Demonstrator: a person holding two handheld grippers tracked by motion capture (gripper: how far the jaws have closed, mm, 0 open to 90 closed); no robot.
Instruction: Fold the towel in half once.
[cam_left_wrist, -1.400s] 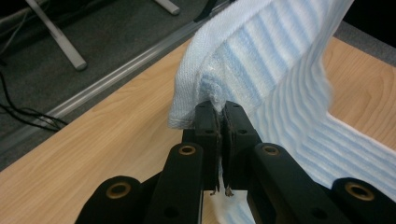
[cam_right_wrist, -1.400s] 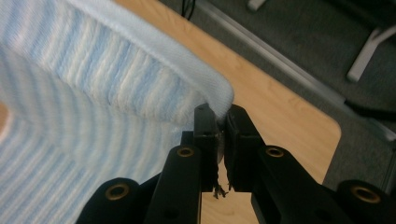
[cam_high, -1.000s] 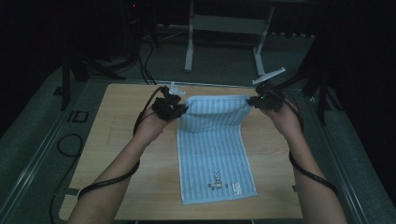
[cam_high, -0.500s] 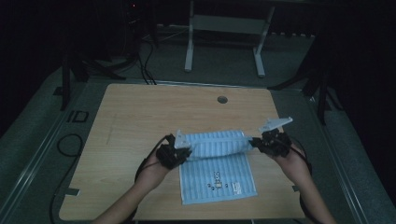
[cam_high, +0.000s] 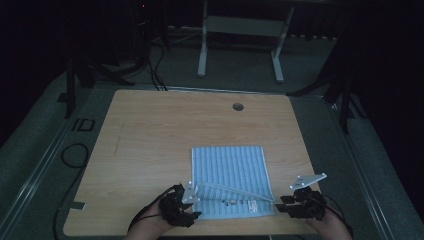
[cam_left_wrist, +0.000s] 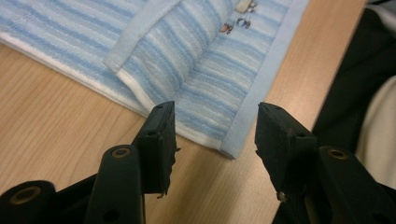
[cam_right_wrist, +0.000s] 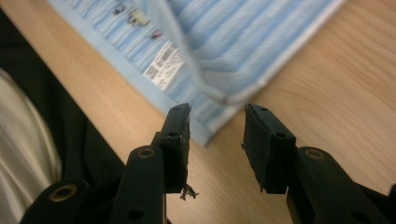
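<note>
- Blue striped towel (cam_high: 231, 180) lies folded on the wooden counter (cam_high: 150, 140), near edge between the two grippers.
- Left gripper (cam_left_wrist: 212, 135): fingers (cam_left_wrist: 156, 140) apart, empty; towel corner just ahead of them.
- Right gripper (cam_right_wrist: 217, 135): fingers (cam_right_wrist: 266, 144) apart, empty; folded towel corner and label (cam_right_wrist: 163, 65) just beyond.

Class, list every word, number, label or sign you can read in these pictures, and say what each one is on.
"ID": white letters on the floor left of the table.
White barcode label on the towel: print too blurred to read.
Small motifs near the towel's hem: too small to tell.
</note>
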